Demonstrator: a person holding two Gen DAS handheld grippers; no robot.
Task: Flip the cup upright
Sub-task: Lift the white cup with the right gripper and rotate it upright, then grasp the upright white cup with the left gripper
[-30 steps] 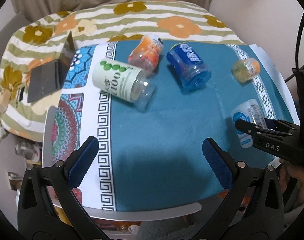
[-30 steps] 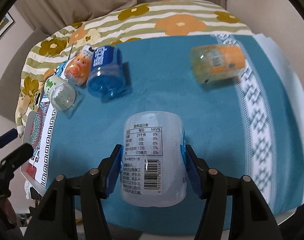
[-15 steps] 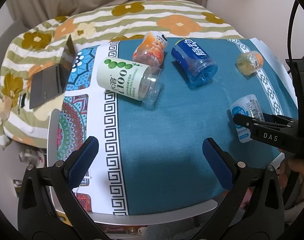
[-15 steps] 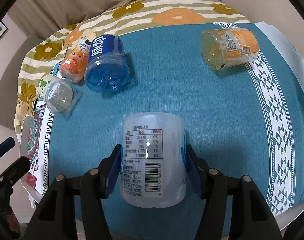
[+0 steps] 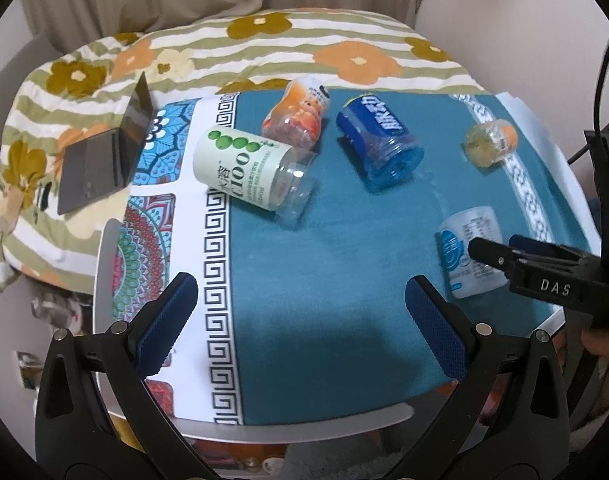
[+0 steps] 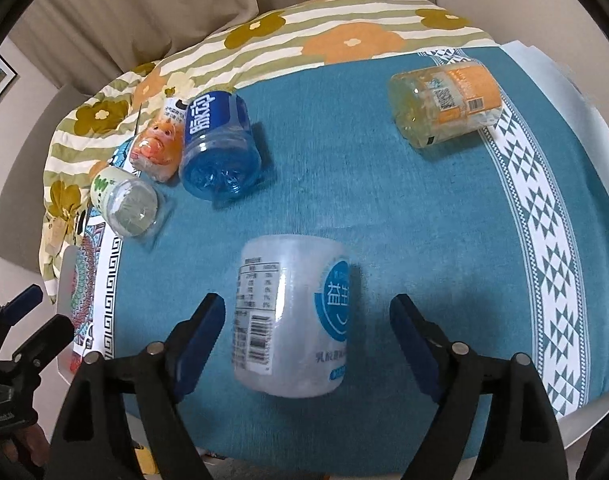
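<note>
A frosted white cup with a blue round logo [image 6: 292, 316] stands on the teal cloth between the fingers of my right gripper [image 6: 306, 334], which is open and clear of its sides. In the left wrist view the same cup [image 5: 466, 252] stands at the right, partly behind the right gripper's black fingers [image 5: 500, 256]. My left gripper [image 5: 300, 320] is open and empty above the cloth's near edge. A blue cup [image 5: 380, 140], a green-and-white cup [image 5: 252, 174], an orange-pink cup [image 5: 298, 114] and a yellow-orange cup [image 5: 490, 142] lie on their sides.
The round table's rim [image 5: 304, 434] is close in front of the left gripper. A dark laptop [image 5: 104, 160] sits half open on the flowered bedding [image 5: 264, 44] at the left. A black cable [image 5: 598, 92] hangs at the right.
My right gripper has opened and let go of the frosted white cup, which now stands free between its fingers. My left gripper has drifted slightly, still open.
</note>
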